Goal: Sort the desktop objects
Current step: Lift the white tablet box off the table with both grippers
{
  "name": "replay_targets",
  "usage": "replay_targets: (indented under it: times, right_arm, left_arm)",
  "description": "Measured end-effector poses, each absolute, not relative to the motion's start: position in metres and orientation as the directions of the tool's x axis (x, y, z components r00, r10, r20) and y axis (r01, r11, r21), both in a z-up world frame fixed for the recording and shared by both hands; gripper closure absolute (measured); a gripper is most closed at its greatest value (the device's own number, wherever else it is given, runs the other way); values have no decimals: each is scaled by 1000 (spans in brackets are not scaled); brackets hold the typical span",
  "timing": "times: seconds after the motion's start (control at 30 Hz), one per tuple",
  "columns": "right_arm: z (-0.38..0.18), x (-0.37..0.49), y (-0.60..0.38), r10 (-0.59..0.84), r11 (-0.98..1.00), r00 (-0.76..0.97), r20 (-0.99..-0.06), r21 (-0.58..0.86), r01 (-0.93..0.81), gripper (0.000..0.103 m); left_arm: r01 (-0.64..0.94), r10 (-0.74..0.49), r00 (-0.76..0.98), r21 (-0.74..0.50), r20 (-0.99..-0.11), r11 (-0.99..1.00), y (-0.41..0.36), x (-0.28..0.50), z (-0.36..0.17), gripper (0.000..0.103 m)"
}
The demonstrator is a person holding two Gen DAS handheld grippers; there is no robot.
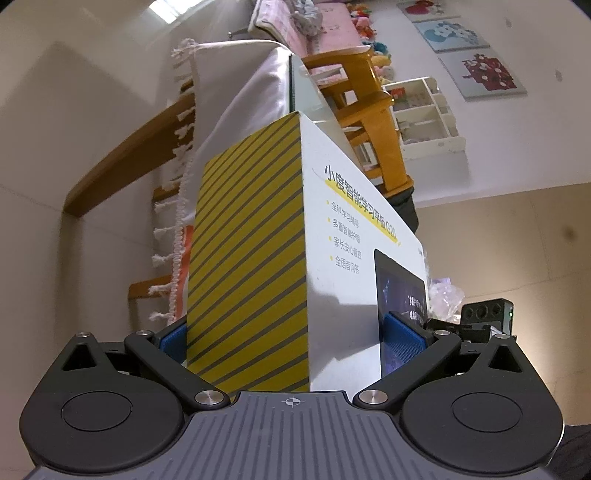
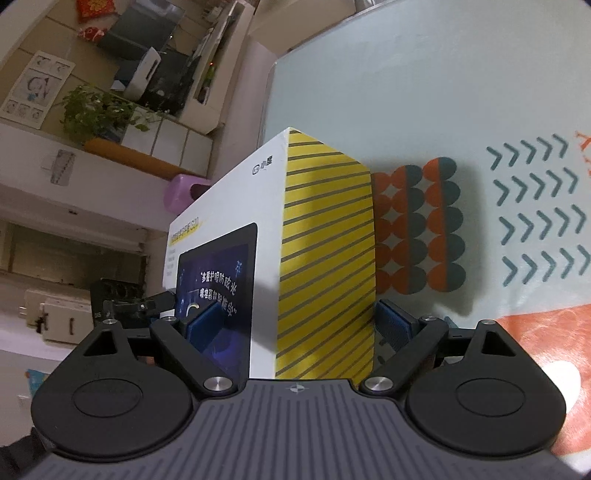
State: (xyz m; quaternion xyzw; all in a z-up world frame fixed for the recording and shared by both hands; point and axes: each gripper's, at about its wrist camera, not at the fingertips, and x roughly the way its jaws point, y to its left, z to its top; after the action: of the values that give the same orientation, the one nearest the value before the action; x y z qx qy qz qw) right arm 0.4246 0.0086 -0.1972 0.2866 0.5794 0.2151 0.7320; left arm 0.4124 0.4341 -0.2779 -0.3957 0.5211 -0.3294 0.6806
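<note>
A lived-in home: plush toys point(image 1: 364, 22) line a shelf beneath flower paintings point(image 1: 484, 74), beside a wooden chair point(image 1: 365, 99), with a houseplant point(image 2: 99, 110) on the sill.

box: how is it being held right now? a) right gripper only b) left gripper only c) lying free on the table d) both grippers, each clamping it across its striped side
d: the left gripper has its blue pads on either side of the box, and the right gripper likewise grips the box across its yellow striped side.
</note>
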Motion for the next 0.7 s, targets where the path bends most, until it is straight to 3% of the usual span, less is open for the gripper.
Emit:
replay_targets:
  times: [0.4, 0.7]
  right_arm:
    - [-232, 444, -11, 738, 653, 155, -657, 753, 80, 0]
    - [-227, 445, -9, 731, 665, 164, -663, 745, 47, 0]
  left_arm:
    - [45, -877, 237, -898, -417, 439, 431, 415, -283, 0]
    - [34, -861, 218, -879, -459, 476, 431, 412, -274, 0]
